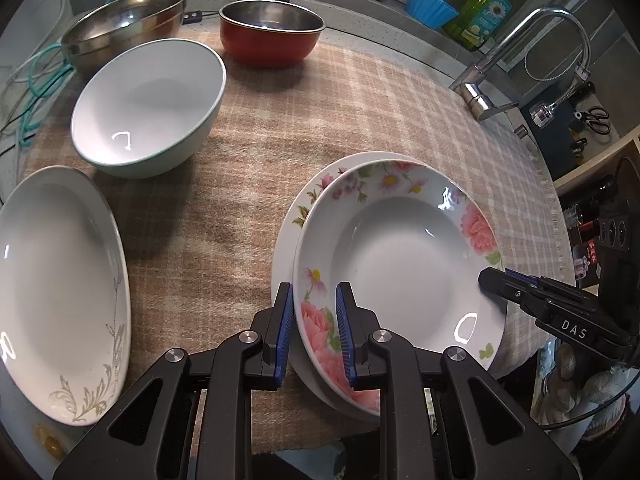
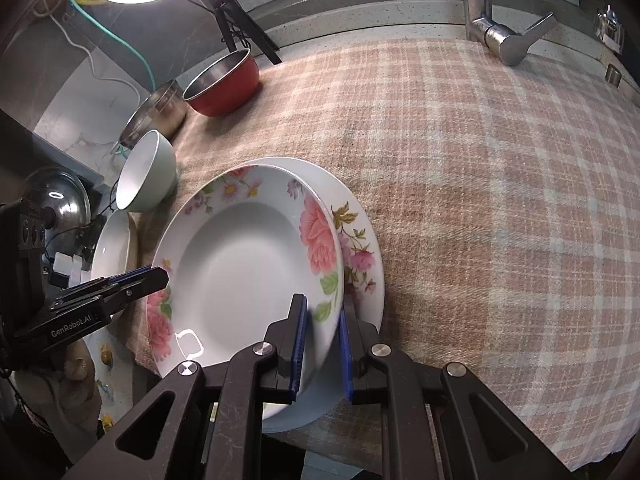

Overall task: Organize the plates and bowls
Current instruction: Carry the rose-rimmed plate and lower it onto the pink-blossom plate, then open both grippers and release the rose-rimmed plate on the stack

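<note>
We see both tongs clamped on the rim of the floral plate [image 1: 400, 256]: left tongs [image 1: 312, 332] on its left edge, right tongs [image 2: 322, 346] on its right edge. It sits on a second plate [image 2: 360, 240], on the checked cloth [image 2: 500, 200] covering the table. A white bowl [image 1: 148, 108] stands well apart.

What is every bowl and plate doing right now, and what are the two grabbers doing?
Floral deep plate: stacked on the flat floral plate, gripped on both sides.
Flat floral plate: underneath, on the cloth.
Left gripper: shut on the deep plate's rim.
Right gripper: shut on the opposite rim.
White bowl: upright, empty.
Red bowl: upright, empty.
Steel bowl: upright, empty.
White plate: lying alone, empty.
</note>
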`<state>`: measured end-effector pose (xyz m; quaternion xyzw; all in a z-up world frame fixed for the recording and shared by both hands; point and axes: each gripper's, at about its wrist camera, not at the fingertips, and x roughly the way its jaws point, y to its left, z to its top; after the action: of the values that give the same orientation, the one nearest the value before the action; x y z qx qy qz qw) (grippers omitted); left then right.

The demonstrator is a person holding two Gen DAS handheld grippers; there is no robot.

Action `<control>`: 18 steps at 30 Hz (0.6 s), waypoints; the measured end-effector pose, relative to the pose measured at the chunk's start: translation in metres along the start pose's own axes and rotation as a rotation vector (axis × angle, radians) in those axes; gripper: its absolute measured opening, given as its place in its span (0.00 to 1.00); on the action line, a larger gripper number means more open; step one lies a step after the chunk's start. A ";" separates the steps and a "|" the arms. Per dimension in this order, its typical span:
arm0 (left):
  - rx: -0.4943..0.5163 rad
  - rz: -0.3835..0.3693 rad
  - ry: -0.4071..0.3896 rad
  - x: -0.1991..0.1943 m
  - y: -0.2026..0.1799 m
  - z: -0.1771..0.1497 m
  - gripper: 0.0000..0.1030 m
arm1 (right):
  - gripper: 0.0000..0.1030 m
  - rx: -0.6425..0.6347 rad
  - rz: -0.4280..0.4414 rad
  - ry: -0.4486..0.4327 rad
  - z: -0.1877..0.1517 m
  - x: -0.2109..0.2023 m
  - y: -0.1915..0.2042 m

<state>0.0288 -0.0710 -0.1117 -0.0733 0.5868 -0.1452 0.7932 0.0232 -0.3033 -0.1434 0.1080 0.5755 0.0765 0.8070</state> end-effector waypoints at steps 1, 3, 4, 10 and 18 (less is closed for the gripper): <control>0.001 0.001 -0.002 0.000 0.000 0.000 0.19 | 0.14 -0.002 -0.002 0.000 0.000 0.000 0.000; -0.001 0.002 -0.004 0.000 0.000 0.001 0.19 | 0.14 -0.006 -0.003 -0.002 0.000 0.001 0.001; 0.000 0.003 -0.005 0.000 0.000 0.001 0.19 | 0.14 -0.009 -0.005 -0.003 -0.001 0.001 0.002; 0.002 -0.002 -0.006 0.000 0.000 0.001 0.19 | 0.15 -0.021 -0.018 -0.005 0.000 0.001 0.002; 0.009 -0.004 -0.003 0.000 -0.002 0.003 0.19 | 0.26 -0.048 -0.030 -0.001 0.000 0.003 0.008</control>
<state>0.0313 -0.0727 -0.1107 -0.0710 0.5850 -0.1494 0.7940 0.0240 -0.2952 -0.1445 0.0801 0.5748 0.0781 0.8106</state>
